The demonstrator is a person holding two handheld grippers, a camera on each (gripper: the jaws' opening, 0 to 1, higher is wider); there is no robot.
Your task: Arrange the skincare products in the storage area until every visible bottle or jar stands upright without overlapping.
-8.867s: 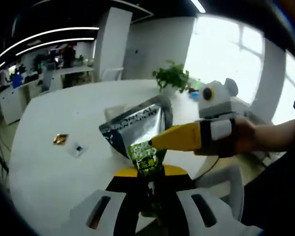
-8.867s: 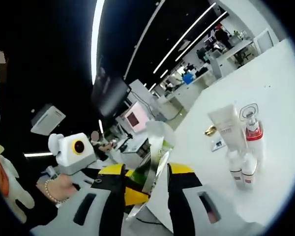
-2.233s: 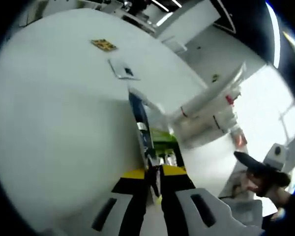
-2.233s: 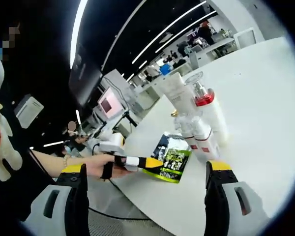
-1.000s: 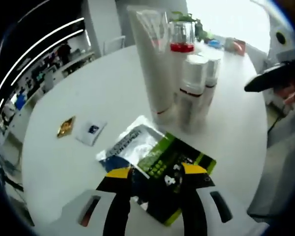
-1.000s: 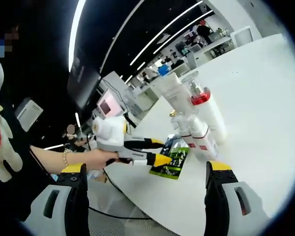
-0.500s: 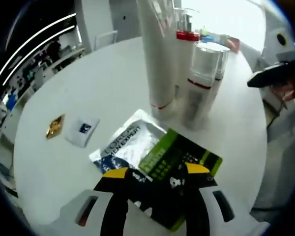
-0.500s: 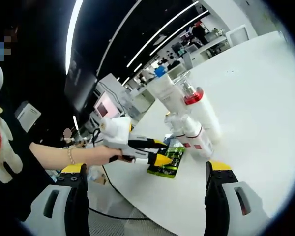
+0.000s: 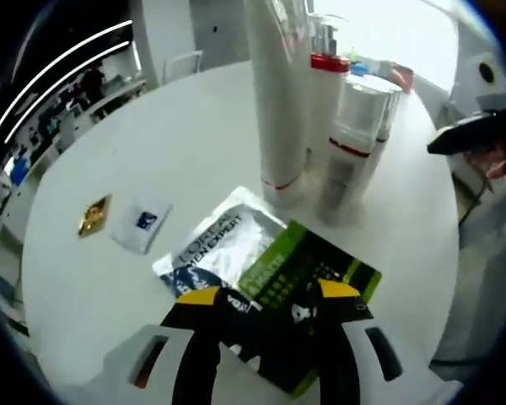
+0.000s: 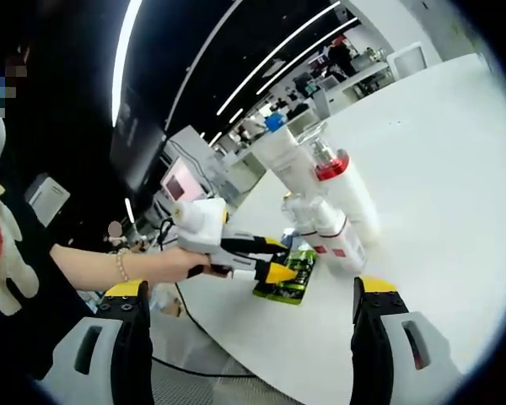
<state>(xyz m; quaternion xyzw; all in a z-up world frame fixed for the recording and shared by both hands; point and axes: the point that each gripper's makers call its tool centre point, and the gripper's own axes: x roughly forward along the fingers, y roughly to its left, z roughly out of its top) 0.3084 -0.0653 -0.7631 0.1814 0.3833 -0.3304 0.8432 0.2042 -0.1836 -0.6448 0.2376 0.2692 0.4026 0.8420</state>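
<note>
Fingers of the left gripper (image 9: 261, 308) stand apart over the flat packet (image 9: 270, 266), not clamping it as they did two seconds ago.
The right gripper (image 10: 246, 291) keeps its jaws wide, holding nothing. In the right gripper view a hand (image 10: 181, 263) holds the left gripper level, tips just above the packet near the table (image 9: 110, 143) edge. Just beyond stand the tall tube (image 9: 278, 84), red-collared bottle (image 9: 326, 93) and two small bottles (image 9: 358, 135), upright. Two small sachets (image 9: 122, 219) lie left.

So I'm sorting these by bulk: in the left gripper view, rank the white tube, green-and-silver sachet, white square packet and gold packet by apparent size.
1. white tube, nearness unsure
2. green-and-silver sachet
3. white square packet
4. gold packet
</note>
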